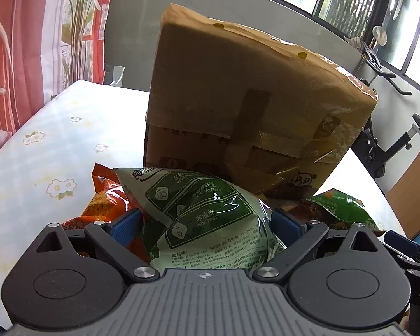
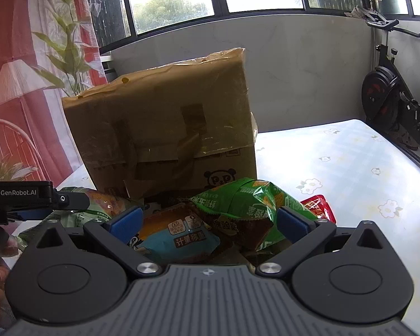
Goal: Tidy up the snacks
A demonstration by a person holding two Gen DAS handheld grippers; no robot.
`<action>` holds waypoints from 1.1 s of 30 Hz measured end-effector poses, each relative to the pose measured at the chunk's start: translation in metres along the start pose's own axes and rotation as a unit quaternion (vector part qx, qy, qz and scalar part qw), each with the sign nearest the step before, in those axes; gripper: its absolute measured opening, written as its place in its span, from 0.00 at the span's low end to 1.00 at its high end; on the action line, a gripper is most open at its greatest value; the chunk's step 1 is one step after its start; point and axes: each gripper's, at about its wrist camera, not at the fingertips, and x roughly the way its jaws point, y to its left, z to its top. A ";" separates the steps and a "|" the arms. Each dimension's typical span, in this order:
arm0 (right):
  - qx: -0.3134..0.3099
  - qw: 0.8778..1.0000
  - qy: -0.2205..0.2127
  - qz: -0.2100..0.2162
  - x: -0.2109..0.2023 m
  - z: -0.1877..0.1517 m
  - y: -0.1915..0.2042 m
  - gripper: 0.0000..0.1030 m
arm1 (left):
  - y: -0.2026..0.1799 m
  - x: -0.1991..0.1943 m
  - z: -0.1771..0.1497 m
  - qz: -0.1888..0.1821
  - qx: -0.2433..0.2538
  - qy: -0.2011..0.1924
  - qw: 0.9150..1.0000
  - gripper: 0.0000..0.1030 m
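A pale green snack bag (image 1: 207, 224) sits between the blue pads of my left gripper (image 1: 205, 222); the jaws stand wide and touch its sides. An orange snack bag (image 1: 103, 204) lies under it to the left. A bright green snack bag (image 2: 243, 204) and a blue-and-orange packet (image 2: 179, 235) lie between the wide jaws of my right gripper (image 2: 208, 219); no firm grip shows. A small red sachet (image 2: 319, 205) lies to the right. A taped cardboard box (image 1: 252, 106) stands upright behind the snacks, and it also shows in the right wrist view (image 2: 165, 128).
The table (image 2: 350, 173) has a pale floral cloth. My left gripper's body (image 2: 22, 196) shows at the left of the right wrist view. An exercise bike (image 2: 392, 95) stands beyond the table's right side. A red curtain and plant (image 1: 28, 42) are at the left.
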 end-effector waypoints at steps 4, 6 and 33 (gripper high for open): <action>0.000 1.000 0.005 0.005 0.003 -0.003 -0.002 1.00 | 0.003 0.012 -0.004 -0.001 -0.002 0.024 1.000 1.00; 0.003 1.000 0.006 0.005 0.003 -0.003 -0.004 1.00 | 0.005 0.017 -0.004 -0.006 -0.005 0.042 0.999 1.00; -0.032 0.996 0.051 0.070 0.007 -0.010 0.021 1.00 | 0.023 -0.068 0.013 -0.013 0.036 -0.033 0.999 0.63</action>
